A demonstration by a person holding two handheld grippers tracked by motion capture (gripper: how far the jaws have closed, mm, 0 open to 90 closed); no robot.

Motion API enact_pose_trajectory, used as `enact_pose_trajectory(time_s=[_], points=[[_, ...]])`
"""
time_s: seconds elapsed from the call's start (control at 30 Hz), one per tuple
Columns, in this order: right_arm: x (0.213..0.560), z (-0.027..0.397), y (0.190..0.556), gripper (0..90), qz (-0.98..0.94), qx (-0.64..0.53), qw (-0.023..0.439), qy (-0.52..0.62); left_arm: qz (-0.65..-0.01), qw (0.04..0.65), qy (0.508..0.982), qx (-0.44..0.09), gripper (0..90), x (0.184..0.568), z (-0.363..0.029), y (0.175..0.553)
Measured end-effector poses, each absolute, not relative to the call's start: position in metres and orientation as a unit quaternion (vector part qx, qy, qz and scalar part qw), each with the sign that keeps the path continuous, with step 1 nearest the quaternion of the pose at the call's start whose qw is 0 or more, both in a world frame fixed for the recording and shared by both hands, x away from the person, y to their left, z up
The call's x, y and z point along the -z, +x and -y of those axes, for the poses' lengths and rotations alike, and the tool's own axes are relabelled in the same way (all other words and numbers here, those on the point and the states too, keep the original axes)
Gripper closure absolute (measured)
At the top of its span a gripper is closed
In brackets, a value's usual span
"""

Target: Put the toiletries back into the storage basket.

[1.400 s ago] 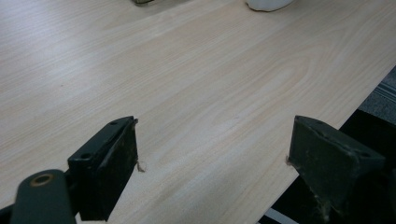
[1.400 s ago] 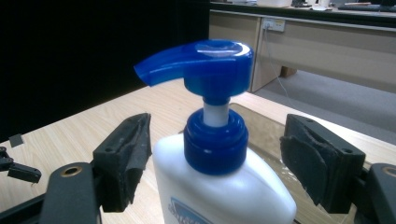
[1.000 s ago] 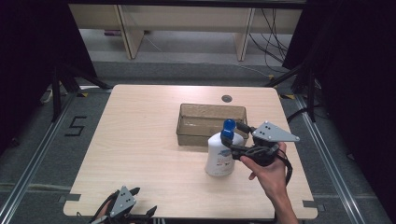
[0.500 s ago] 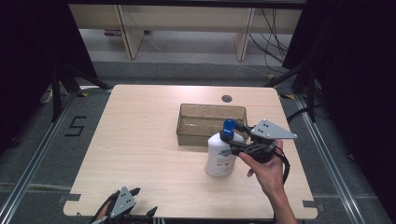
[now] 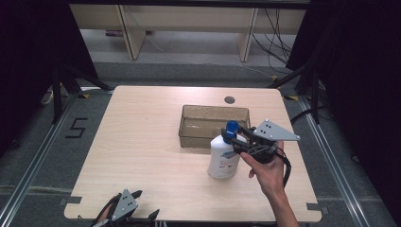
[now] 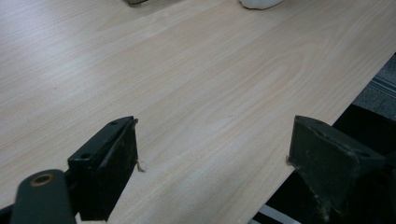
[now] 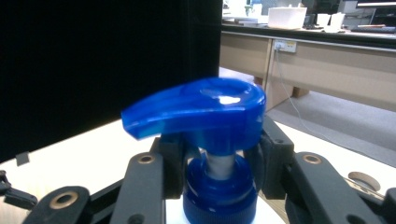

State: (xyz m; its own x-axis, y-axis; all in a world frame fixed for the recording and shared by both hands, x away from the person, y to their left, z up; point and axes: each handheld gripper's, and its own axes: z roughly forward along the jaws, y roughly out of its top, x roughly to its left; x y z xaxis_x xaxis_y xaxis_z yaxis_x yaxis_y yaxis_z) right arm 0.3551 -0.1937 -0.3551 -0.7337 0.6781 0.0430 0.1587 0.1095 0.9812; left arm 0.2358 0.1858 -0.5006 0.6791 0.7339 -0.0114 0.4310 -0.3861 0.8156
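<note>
A white pump bottle (image 5: 222,158) with a blue pump head (image 5: 231,126) stands upright on the table, just in front of the clear bin (image 5: 189,109). My right gripper (image 5: 230,138) reaches in level from the right. Its jaws have just been closing and are shut on the bottle's neck under the pump head (image 7: 205,105), above the blue collar (image 7: 219,198); the right gripper (image 7: 219,168) has one pad on each side. My left gripper (image 5: 144,204) rests at the table's near left edge. The left gripper (image 6: 215,154) is open over bare wood.
The wooden table (image 5: 142,142) has a small round hole (image 5: 230,100) at the back behind the bin. Shelving and cables lie beyond the far edge. The bottle's base (image 6: 259,3) sits at the top of the left gripper view.
The right gripper's jaws have closed in on the bottle's neck. The bottle stands where it did and the left gripper has not moved.
</note>
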Motion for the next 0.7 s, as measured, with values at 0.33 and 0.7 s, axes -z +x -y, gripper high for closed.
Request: enact_pose_trajectory(time_s=[0.33, 0.7], points=[[0.350, 0.194, 0.354, 61.8, -0.709, -0.601, 0.218, 0.297, -0.363, 0.427, 0.809, -0.180, 15.1, 0.501, -0.185, 0.235], [0.336, 0.196, 0.355, 61.9, -0.700, -0.611, 0.224, 0.294, -0.366, 0.426, 0.807, -0.181, 15.1, 0.501, -0.185, 0.235]])
